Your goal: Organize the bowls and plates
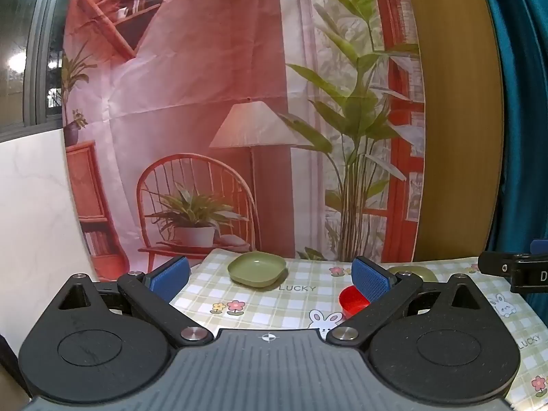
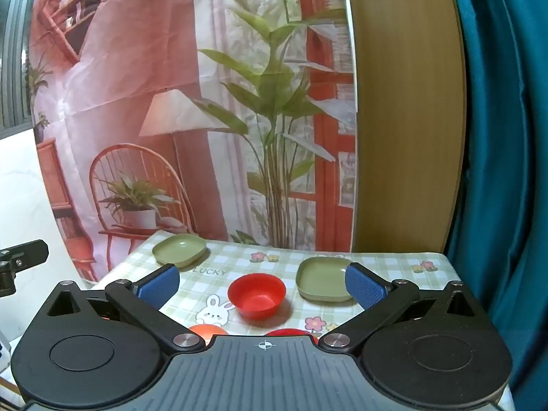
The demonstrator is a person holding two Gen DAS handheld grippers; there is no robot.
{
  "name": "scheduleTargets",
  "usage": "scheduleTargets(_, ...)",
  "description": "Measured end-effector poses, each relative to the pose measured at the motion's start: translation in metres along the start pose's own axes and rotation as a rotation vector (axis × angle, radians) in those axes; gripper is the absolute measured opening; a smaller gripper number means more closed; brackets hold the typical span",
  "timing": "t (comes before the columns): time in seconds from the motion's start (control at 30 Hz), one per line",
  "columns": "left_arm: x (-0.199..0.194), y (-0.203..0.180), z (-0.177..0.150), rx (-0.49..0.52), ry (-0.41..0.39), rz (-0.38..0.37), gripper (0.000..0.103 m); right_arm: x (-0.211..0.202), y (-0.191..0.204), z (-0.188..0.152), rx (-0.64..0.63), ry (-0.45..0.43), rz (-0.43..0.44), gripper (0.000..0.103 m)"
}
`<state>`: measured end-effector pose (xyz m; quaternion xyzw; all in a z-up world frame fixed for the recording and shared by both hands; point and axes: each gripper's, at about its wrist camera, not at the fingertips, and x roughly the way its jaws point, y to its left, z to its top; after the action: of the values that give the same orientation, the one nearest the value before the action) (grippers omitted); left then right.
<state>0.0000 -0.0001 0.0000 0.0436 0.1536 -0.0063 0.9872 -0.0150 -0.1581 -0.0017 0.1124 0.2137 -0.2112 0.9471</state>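
green plates (image 2: 179,247) and a red bowl (image 2: 257,294) are left unstacked on the checked tablecloth (image 2: 394,263), while both grippers (image 2: 262,282) (image 1: 270,275) are held released, nothing grasped.

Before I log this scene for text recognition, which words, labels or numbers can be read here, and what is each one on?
"LUCKY": printed on the checked tablecloth, beside the far green plate; it also shows in the left wrist view.
"LUCKY": printed again on the tablecloth's right part in the left wrist view, small but legible.
"D": one white letter on the right gripper's body, cut off by the frame edge.
Nothing else carries readable text.
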Motion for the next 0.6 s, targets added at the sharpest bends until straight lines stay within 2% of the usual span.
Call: scheduleTargets(0.6,-0.0005,0.0047,0.0005,0.0,-0.009,-0.002,0.102,0.0007,-0.0003,-0.0023,0.002,0.002,0.001,0.103)
